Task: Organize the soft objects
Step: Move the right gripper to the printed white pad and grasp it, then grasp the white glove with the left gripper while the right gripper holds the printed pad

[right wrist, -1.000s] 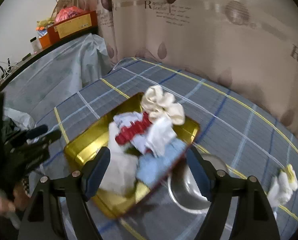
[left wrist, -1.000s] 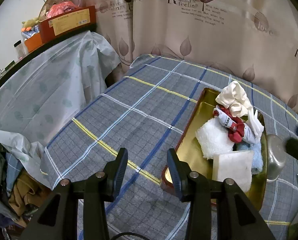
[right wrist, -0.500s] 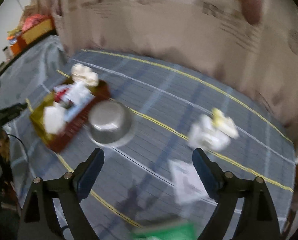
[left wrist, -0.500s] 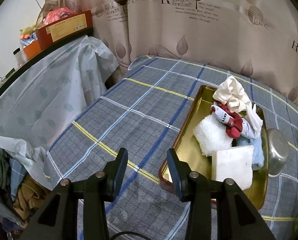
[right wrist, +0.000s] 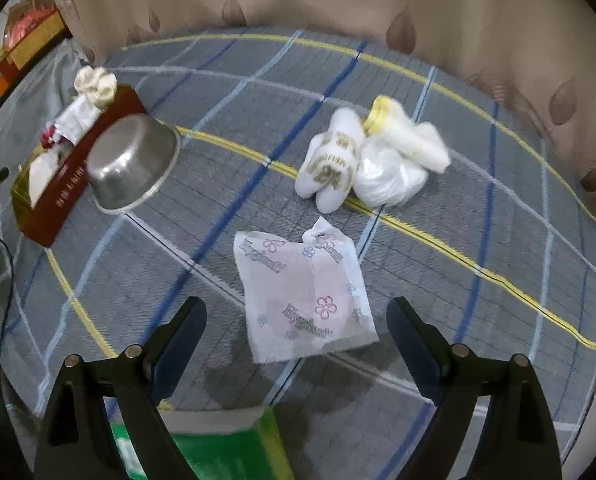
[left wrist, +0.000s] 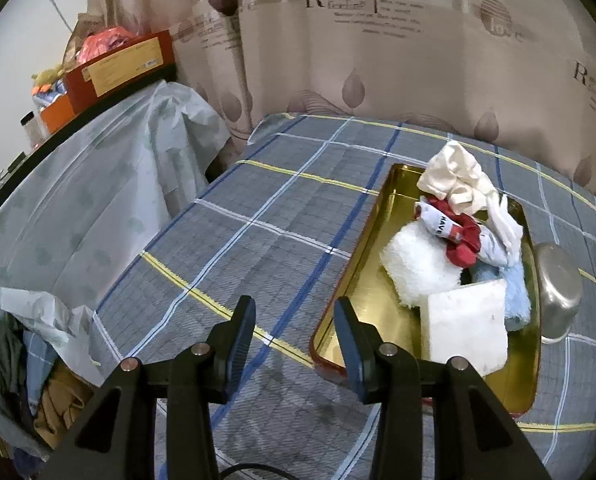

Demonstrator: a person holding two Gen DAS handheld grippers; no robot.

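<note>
A gold tray (left wrist: 361, 292) with red outer walls (right wrist: 66, 200) holds a cream scrunchie (left wrist: 455, 178), a red and white cloth (left wrist: 455, 234), a white fluffy towel (left wrist: 415, 268), a white sponge block (left wrist: 467, 326) and a light blue cloth (left wrist: 517, 292). My left gripper (left wrist: 294, 330) is open and empty over the tablecloth, left of the tray's near corner. My right gripper (right wrist: 296, 330) is wide open and empty, just above a flowered tissue packet (right wrist: 303, 294). White slippers (right wrist: 331, 166) and a clear bag with a yellow-rimmed roll (right wrist: 397, 158) lie beyond it.
An upturned steel bowl (right wrist: 132, 164) leans against the tray; it also shows in the left wrist view (left wrist: 557, 288). A green box (right wrist: 218, 448) lies at the near table edge. A curtain (left wrist: 377, 40) hangs behind the table. Plastic-covered furniture (left wrist: 78, 184) stands left.
My right gripper has swung away from the tray to the right and now faces the tissue packet and slippers. The left gripper has barely moved.
</note>
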